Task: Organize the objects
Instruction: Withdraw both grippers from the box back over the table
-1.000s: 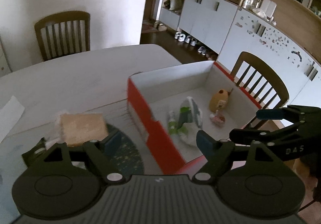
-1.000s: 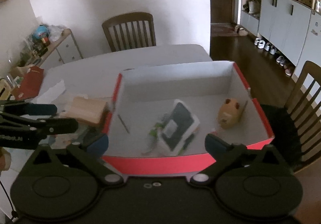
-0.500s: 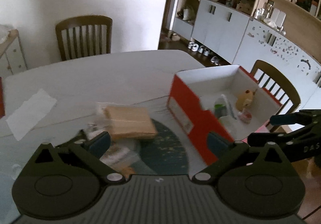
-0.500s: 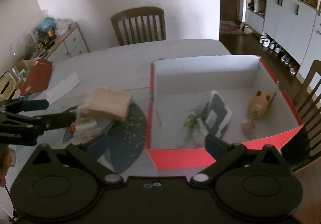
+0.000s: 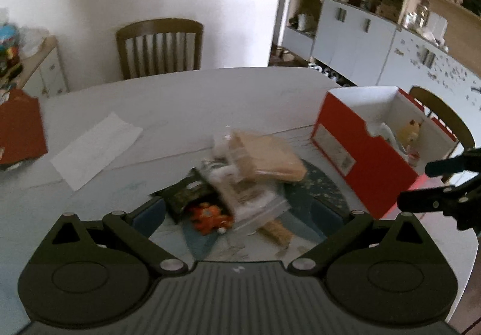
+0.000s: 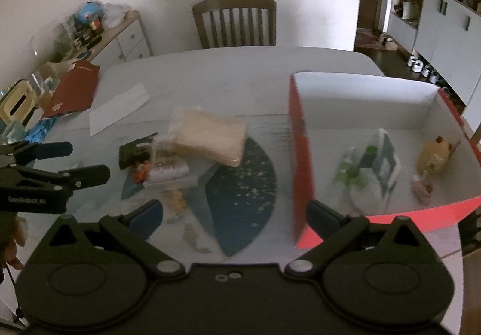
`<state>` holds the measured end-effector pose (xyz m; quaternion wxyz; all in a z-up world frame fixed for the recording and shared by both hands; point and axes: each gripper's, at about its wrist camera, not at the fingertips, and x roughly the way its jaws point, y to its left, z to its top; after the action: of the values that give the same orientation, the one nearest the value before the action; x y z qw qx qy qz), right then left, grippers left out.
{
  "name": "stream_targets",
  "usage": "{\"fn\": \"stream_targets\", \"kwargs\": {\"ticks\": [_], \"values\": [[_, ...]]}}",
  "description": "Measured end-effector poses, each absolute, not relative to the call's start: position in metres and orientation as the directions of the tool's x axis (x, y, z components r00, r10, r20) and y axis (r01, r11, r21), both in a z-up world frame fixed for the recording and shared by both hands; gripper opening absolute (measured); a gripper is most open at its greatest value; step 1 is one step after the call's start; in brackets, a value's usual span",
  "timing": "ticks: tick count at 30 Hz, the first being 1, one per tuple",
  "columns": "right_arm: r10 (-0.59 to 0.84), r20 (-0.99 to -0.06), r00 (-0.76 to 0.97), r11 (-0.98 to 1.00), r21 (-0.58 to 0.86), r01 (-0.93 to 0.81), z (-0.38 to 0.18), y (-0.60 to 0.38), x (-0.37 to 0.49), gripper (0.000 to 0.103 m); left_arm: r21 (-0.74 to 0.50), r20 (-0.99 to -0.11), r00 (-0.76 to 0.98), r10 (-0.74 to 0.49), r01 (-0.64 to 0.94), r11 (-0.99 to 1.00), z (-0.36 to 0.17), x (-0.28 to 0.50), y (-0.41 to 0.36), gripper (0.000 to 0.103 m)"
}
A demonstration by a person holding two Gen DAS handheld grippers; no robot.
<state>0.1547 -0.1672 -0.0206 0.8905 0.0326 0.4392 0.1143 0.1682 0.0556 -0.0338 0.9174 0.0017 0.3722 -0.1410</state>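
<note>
A pile lies on a dark blue mat (image 6: 240,172): a tan packet (image 5: 264,154) (image 6: 207,136) on top, a clear bag (image 5: 249,199), a dark packet (image 5: 186,196) (image 6: 132,151) and a small orange toy (image 5: 210,214). My left gripper (image 5: 239,211) (image 6: 72,160) hangs open just short of the pile, nothing between its fingers. The red box (image 5: 360,160) (image 6: 300,154) stands to the right, holding a dark-and-white packet (image 6: 384,160), a tan toy (image 6: 434,157) and green and pink bits. My right gripper (image 6: 234,214) (image 5: 436,184) is open near the box's left wall.
A white paper sheet (image 5: 96,148) and a red folder (image 5: 18,130) lie at the table's left. A wooden chair (image 5: 159,46) stands at the far side and another (image 5: 445,115) behind the box. A cluttered sideboard (image 6: 99,43) is at the left.
Both views have swung left, from the box to the pile on the mat. The left gripper's jaws have spread wider and both grippers have sunk a little toward the table.
</note>
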Motion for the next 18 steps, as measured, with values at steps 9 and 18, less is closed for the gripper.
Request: {"fn": "stream_targets", "kwargs": {"ticks": [9,18], "values": [[0.235,-0.794,0.560,0.969,0.146,-0.200,-0.043,-0.129,0.178,0.100,-0.049,-0.681,0.717,-0.147,0.156,0.987,-0.050,0.167,0.103,0.103],[0.270,-0.809,0.523,0.950,0.134,-0.282,-0.062,-0.086,0.205,0.099,-0.063,-0.708,0.699,-0.099,0.077,0.995,-0.080,0.174,0.150,0.103]]}}
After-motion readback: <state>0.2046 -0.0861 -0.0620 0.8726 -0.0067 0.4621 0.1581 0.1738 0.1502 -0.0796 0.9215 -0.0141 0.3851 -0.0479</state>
